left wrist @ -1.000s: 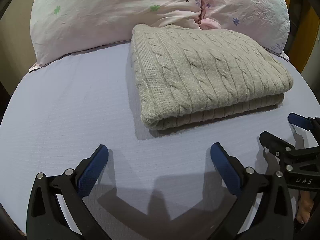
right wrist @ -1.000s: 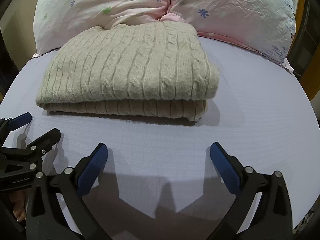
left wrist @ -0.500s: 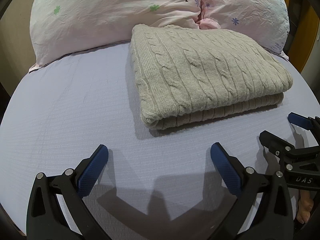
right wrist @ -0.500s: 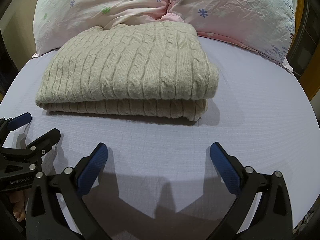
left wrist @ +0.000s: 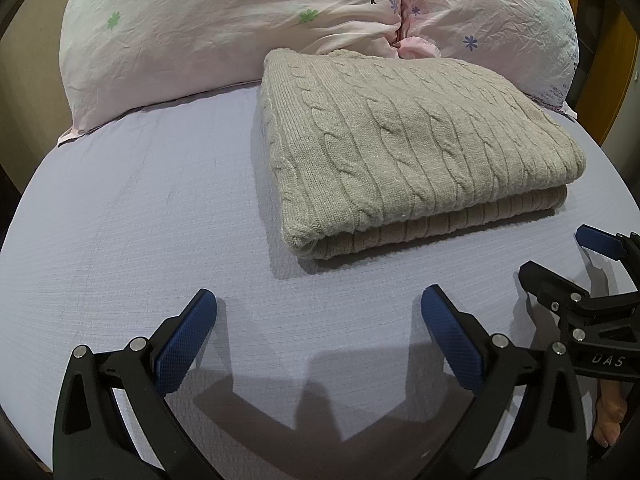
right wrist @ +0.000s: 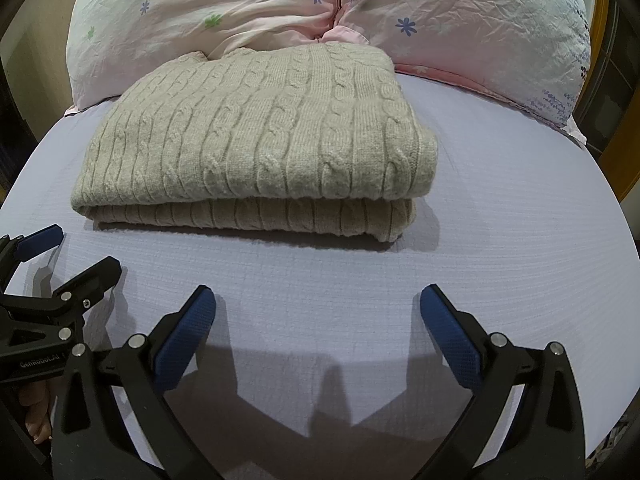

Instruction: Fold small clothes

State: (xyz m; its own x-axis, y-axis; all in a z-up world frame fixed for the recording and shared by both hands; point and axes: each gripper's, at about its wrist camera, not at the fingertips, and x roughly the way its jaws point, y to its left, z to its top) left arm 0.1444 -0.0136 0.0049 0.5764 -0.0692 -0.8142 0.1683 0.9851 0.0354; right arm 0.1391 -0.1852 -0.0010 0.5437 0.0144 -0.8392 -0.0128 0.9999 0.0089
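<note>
A beige cable-knit sweater point(left wrist: 400, 152) lies folded into a neat rectangle on the lilac bed sheet point(left wrist: 140, 220); it also shows in the right wrist view point(right wrist: 264, 148). My left gripper point(left wrist: 318, 320) is open and empty, hovering over bare sheet in front of the sweater's left corner. My right gripper point(right wrist: 316, 320) is open and empty, in front of the sweater's near folded edge. Each gripper also shows at the edge of the other's view: the right gripper point(left wrist: 568, 264) and the left gripper point(right wrist: 68, 252).
Two pink floral pillows point(left wrist: 224, 28) point(right wrist: 472, 24) lie right behind the sweater. A wooden bed frame point(left wrist: 616, 80) stands at the right. The sheet point(right wrist: 520, 220) spreads around the sweater on both sides.
</note>
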